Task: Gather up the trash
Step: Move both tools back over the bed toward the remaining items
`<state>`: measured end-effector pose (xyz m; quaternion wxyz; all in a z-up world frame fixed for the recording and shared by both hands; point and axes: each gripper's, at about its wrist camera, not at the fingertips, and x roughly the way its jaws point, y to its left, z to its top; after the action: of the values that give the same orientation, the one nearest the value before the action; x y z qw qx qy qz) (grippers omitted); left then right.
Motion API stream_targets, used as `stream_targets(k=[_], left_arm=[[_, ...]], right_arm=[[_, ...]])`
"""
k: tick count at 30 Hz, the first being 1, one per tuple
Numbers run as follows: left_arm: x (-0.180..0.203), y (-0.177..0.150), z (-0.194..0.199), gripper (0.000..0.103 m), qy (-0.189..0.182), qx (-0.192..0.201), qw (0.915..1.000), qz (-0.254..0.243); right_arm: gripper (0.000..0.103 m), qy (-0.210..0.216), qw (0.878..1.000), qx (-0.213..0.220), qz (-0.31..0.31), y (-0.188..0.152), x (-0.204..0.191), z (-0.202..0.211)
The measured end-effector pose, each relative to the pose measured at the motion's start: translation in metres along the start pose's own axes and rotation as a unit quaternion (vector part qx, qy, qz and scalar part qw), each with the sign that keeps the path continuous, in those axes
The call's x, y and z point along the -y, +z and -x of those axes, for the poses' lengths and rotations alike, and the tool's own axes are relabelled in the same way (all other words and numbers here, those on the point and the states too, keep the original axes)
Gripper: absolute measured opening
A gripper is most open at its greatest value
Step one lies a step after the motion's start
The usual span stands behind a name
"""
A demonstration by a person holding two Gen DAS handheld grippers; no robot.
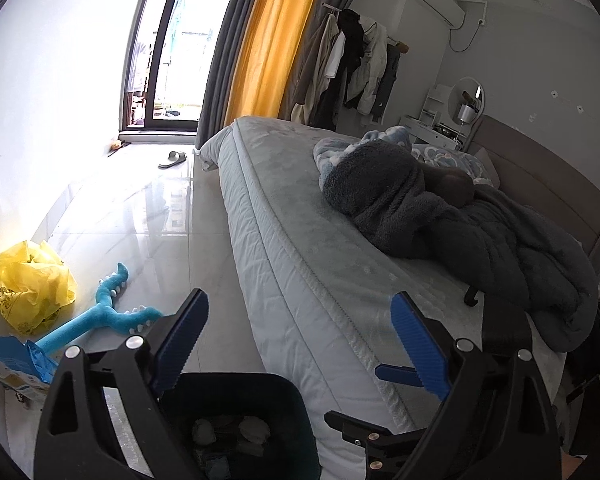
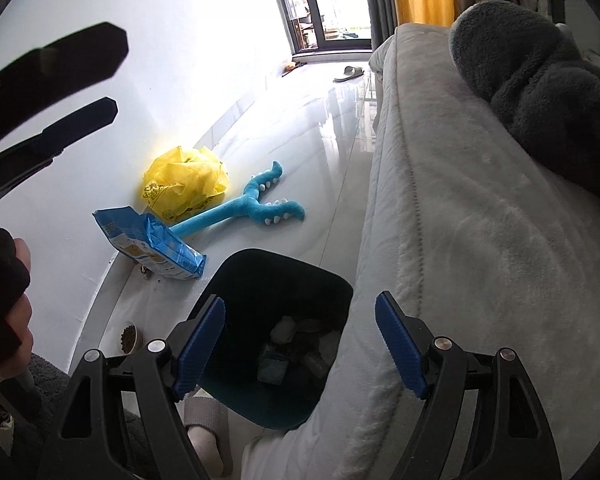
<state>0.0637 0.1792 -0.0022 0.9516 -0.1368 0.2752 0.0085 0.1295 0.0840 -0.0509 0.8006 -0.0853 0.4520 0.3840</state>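
Two hand-held grippers stand with jaws spread wide and nothing between the blue pads: the right hand-held gripper (image 2: 300, 344) hangs tilted down over a dark bin (image 2: 278, 280), and the left hand-held gripper (image 1: 300, 344) points across the bin's rim (image 1: 260, 380) toward the edge of the bed (image 1: 300, 280). The bin stands on the glossy tile floor (image 2: 320, 140) just beside the mattress, and crumpled pale scraps of trash (image 2: 296, 344) lie at its bottom (what they are made of cannot be told). Farther out by the white wall lie a blue snack bag (image 2: 156, 246), a crumpled yellow plastic bag (image 2: 184, 188) and a turquoise plush toy (image 2: 240, 212) with a forked end, the three close together. A small bowl of brown pellets (image 2: 130, 336) sits near the wall, and a slippered foot (image 2: 208, 432) shows beside the bin. On the bed a dark fleece blanket (image 1: 440, 216) lies bunched. A lone slipper (image 1: 173, 159) rests near the balcony door (image 1: 168, 52).
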Motion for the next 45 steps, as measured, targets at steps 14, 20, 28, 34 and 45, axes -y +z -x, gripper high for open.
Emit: stream_targets(k=[14,20,28,34,45], left_arm=[[0.040,-0.005,-0.017,0.094,-0.022,-0.013,0.9995,-0.016],[0.058,-0.009,-0.026,0.094,-0.031,-0.022,0.9990,-0.025],[0.079,-0.010,-0.039,0.094,-0.041,-0.033,0.9980,-0.035],[0.095,-0.011,-0.049,0.094,-0.051,-0.038,0.9970,-0.044],[0.123,-0.013,-0.072,0.094,-0.071,-0.053,0.9946,-0.053]], right_arm=[[0.080,-0.063,0.997,0.029,-0.018,-0.013,0.054,0.039],[0.080,-0.088,0.995,0.039,-0.030,-0.021,0.079,0.056],[0.080,-0.109,0.992,0.048,-0.048,-0.028,0.109,0.072],[0.082,-0.126,0.989,0.052,-0.058,-0.033,0.133,0.083],[0.082,-0.151,0.983,0.066,-0.086,-0.043,0.178,0.105]])
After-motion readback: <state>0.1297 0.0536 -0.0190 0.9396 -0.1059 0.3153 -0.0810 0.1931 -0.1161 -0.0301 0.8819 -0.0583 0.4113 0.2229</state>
